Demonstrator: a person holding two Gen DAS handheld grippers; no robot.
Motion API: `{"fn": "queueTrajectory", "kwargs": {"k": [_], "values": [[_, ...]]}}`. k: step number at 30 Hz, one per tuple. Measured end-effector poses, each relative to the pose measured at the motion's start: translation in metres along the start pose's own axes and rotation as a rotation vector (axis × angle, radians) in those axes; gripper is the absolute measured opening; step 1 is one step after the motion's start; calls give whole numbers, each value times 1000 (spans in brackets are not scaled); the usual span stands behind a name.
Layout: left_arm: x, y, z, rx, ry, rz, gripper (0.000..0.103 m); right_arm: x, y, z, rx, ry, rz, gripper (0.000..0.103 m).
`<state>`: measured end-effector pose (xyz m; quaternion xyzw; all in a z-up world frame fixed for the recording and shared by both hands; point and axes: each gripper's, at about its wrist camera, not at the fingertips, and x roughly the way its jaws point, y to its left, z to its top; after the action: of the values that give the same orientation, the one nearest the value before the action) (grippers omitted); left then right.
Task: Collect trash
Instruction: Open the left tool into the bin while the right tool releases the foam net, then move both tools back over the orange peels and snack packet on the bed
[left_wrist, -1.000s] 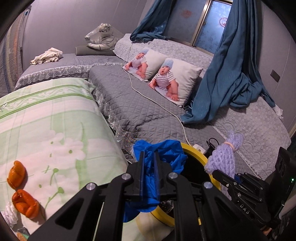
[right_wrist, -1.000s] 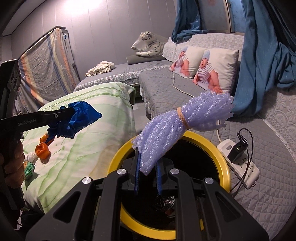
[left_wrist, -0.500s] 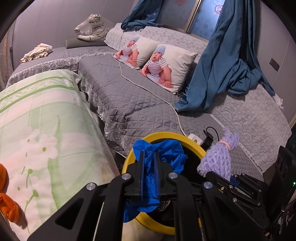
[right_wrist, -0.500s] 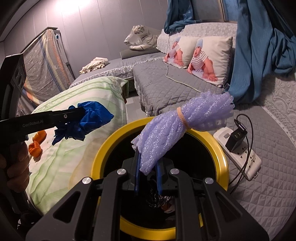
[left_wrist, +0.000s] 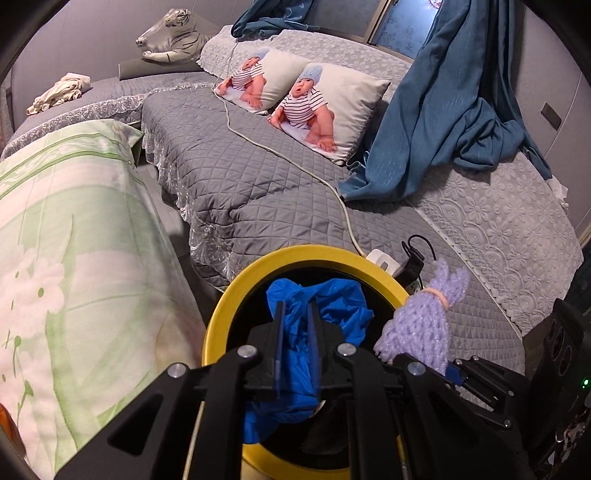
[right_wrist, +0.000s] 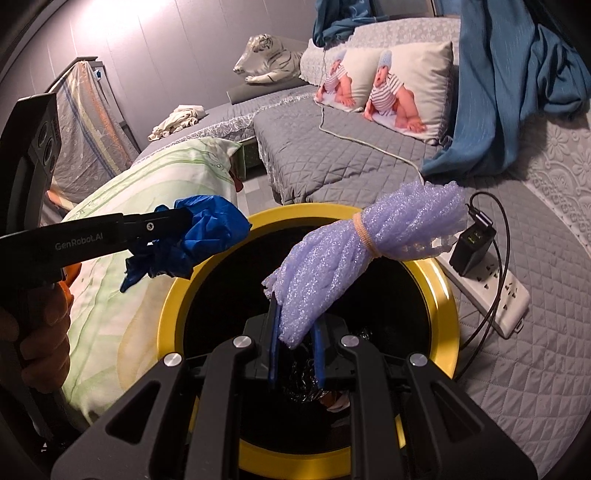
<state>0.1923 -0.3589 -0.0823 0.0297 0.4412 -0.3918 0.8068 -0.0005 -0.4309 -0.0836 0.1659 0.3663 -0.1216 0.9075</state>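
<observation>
A yellow-rimmed black bin (left_wrist: 229, 310) (right_wrist: 439, 280) stands below both grippers. My left gripper (left_wrist: 295, 306) (right_wrist: 184, 218) holds a crumpled blue plastic bag (left_wrist: 343, 306) (right_wrist: 207, 229) over the bin's left rim; its jaws are opening slightly, and the bag is still pinched between the pads. My right gripper (right_wrist: 295, 317) is shut on the lower end of a purple foam net bundle (right_wrist: 351, 251) (left_wrist: 424, 325) tied with a rubber band, above the bin's mouth. Crumpled foil (right_wrist: 306, 376) lies at the bin's bottom.
A white power strip (right_wrist: 506, 295) with a black charger and cables lies on the grey quilted sofa right of the bin. Green floral bedding (left_wrist: 74, 258) rises to the left. Printed pillows (left_wrist: 332, 103) and a blue curtain (left_wrist: 443, 110) sit behind. A hand (right_wrist: 37, 350) grips the left handle.
Both grippers came down closer to the bin. The left one carried the blue bag rightward from over the green bedding to the bin's rim. Both loads stay gripped.
</observation>
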Motion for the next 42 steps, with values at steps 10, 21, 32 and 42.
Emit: {"fn": "queueTrajectory", "kwargs": {"k": [10,21,32,42], "values": [[-8,8,1,-55,-43,23,58,2,-12,-1,38,6,-29,40],[-45,28,2,-113,-144,54,84,-12,-8,4,47,-29,-47,49],[-120,71,-12,-116,-252,148,85,-35,47,13,-59,-94,60,57],[-202,141,-43,-197,-351,265,86,-32,129,21,-191,-80,179,62]]}}
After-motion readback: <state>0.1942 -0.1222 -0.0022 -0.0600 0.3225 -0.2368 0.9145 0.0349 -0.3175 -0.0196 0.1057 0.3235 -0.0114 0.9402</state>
